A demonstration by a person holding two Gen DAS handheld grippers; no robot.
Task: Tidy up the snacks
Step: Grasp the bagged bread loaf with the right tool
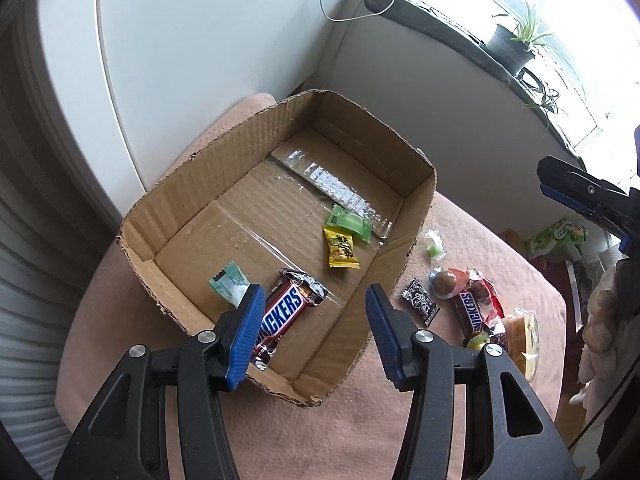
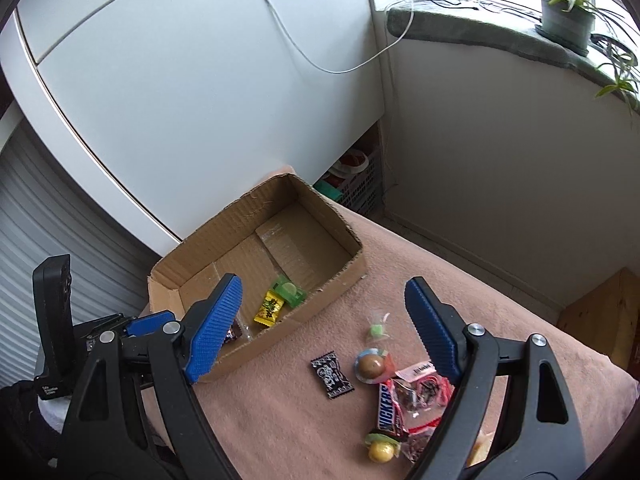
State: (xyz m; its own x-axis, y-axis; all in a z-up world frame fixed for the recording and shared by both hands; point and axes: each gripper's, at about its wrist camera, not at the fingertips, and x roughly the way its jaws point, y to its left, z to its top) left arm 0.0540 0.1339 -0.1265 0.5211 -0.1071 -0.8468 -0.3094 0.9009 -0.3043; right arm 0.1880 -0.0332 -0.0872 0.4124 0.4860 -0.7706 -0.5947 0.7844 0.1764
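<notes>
An open cardboard box (image 1: pixel 418 216) (image 2: pixel 280 334) stands on a pink cloth. Inside lie a Snickers bar (image 1: pixel 280 316), a yellow candy (image 1: pixel 341 249) (image 2: pixel 270 309), a green candy (image 1: pixel 352 222) (image 2: pixel 290 290) and a teal-white candy (image 1: pixel 229 282). My left gripper (image 1: pixel 315 296) hovers open over the box's near end, nothing between its pads. My right gripper (image 2: pixel 324 284) stands wide open and empty above loose snacks beside the box: a black packet (image 2: pixel 332 376), a foil chocolate ball (image 2: pixel 370 365), a second Snickers (image 2: pixel 390 412), a red packet (image 2: pixel 420 392), a small green sweet (image 2: pixel 377 328).
The pink cloth (image 2: pixel 280 420) drops off at its right and near edges. A white cabinet (image 2: pixel 200 100) rises behind the box. A window sill with a potted plant (image 2: pixel 566 20) and a hanging cable sits at the back right. A wooden crate (image 2: pixel 600 312) stands at the right.
</notes>
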